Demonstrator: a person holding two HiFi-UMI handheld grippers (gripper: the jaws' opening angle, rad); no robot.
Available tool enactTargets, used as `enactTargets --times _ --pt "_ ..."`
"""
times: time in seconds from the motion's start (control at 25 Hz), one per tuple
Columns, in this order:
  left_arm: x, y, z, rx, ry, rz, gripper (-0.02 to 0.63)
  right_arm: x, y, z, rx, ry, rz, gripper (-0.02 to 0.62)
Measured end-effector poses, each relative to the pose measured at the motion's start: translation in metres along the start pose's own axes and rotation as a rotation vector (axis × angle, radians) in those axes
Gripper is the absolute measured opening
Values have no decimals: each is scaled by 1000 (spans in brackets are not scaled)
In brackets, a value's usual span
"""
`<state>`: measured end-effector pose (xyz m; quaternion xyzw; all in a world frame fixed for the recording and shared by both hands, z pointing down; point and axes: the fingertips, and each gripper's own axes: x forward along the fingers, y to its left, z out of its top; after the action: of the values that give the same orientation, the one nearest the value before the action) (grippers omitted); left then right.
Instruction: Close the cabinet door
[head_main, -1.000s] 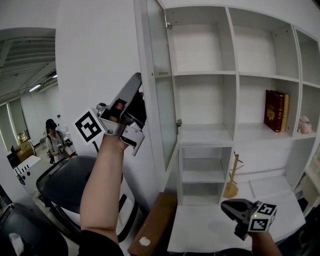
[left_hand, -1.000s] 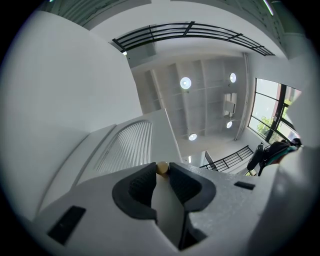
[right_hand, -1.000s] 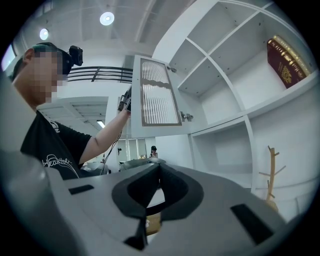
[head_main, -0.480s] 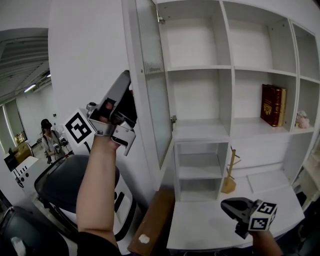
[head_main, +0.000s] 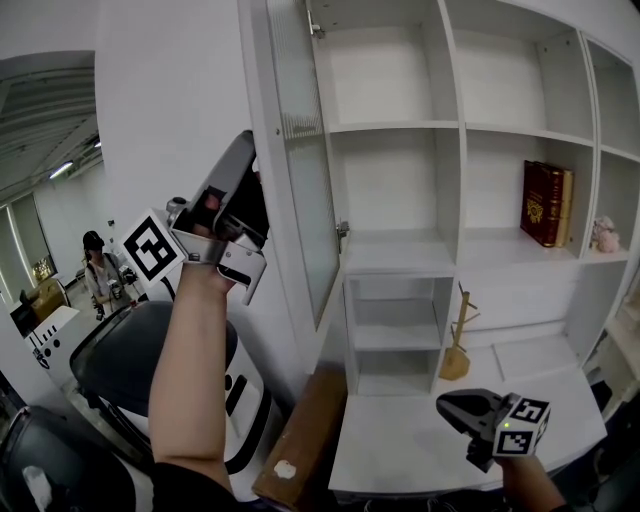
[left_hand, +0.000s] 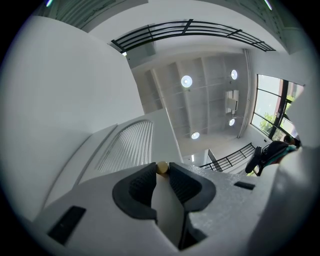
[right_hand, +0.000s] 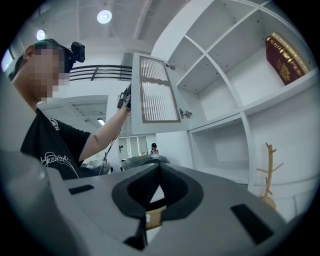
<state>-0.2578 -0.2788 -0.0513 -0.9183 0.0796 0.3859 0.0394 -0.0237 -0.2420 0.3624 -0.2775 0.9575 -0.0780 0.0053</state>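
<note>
Resting nearest: right gripper (right_hand: 159, 169), jaws together on nothing, low over the tabletop (head_main: 420, 455).
Left gripper (left_hand: 162, 174): raised high, jaws pinched on the door's small brass knob (left_hand: 162, 168).
Door (head_main: 303, 190): ribbed glass, standing wide open from the cabinet (head_main: 453, 170), hinged at the cabinet's left side.
Progress: the grasp looks made; the whole swing shut is left to do.
Beyond: red book (head_main: 545, 203) on a right-hand shelf.

The swung-out cabinet door (head_main: 300, 180) walls off the open shelves (head_main: 390, 127) leftward.
</note>
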Motion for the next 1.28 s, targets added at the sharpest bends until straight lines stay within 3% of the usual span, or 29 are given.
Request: enactTargets --times 0.48,0.88,1.08,1.28 --pt "10 -9 -8 60 7 18 86 2 -14 10 -14 20 53 6" --pt "37 -18 -37 139 43 30 83 -11 -39 13 -6 2 63 6" --pt "59 -7 -68 179 56 46 81 -26 -71 11 -1 -9 64 6" --pt "64 -15 -68 212 71 69 80 -29 -62 16 -14 -17 66 6"
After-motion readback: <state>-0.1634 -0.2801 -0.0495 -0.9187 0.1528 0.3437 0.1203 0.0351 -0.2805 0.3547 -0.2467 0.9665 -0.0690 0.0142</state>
